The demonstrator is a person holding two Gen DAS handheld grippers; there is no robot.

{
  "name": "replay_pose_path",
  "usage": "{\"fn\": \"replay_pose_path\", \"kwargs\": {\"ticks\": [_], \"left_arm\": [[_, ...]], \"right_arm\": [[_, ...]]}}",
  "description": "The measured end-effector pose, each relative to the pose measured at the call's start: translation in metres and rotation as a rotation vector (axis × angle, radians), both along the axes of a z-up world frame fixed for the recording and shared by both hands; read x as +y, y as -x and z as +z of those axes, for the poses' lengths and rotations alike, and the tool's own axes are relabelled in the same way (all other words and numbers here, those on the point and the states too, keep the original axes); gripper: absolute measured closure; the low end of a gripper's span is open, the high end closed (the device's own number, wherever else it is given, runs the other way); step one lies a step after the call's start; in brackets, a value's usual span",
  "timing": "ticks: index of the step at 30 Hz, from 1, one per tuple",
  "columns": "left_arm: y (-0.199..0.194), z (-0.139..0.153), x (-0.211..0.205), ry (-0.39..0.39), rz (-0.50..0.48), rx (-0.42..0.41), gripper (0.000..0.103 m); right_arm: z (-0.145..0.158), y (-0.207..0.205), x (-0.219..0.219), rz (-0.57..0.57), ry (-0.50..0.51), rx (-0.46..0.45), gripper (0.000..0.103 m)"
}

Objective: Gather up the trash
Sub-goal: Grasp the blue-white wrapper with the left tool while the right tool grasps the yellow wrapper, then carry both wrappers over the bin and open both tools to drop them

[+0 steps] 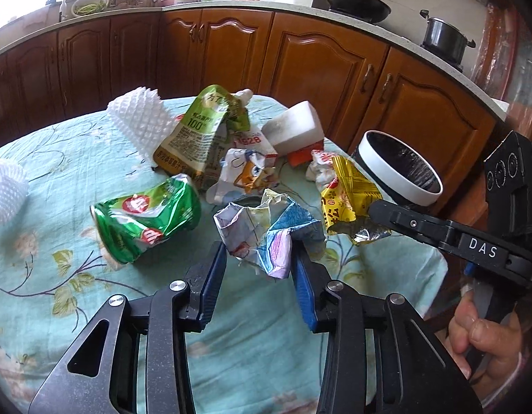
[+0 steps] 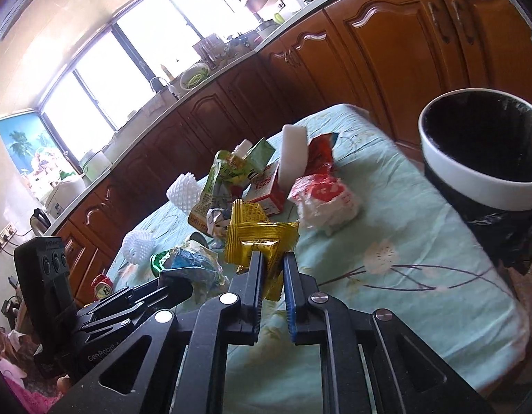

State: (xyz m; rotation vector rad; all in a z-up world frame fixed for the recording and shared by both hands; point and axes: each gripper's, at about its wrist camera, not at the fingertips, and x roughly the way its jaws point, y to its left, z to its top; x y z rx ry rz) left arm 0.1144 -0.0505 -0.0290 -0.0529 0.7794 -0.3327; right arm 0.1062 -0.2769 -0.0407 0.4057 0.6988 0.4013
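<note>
Strong daylight is coming in through the kitchen window (image 2: 104, 79), which is burning out to plain white in both views and is washing the wall (image 2: 69, 20) beside it with a warm haze. The fisheye lens is bending the counter edge (image 1: 300, 12) and the cabinets (image 1: 321, 65) into curves, and the corners of each picture are fading into a dark vignette. The tablecloth (image 1: 59, 158) is lying in soft, even light with only faint shadows under the trash, and the far right side of the left wrist view is looking smeared and out of focus.
</note>
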Motion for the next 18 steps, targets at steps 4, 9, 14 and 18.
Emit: {"fn": "replay_pose_path", "kwargs": {"ticks": [4,9,14,18], "left_arm": [[-0.005,0.007,-0.024,-0.005,-0.051,-0.015,0.066],[-0.014,0.016,-0.053,0.001,-0.108,-0.023,0.066],[-0.026,0.021,-0.086,0.0,-0.167,-0.034,0.066],[-0.038,0.023,-0.114,-0.009,-0.215,-0.044,0.066]], "right_arm": [[0.007,0.006,-0.032,-0.075,0.007,-0.013,0.092],[0.013,0.008,-0.071,-0.161,0.023,-0.025,0.094],[0.016,0.006,-0.105,-0.239,0.049,-0.029,0.098],[0.014,0.0,-0.118,-0.256,0.051,-0.025,0.1]]}}
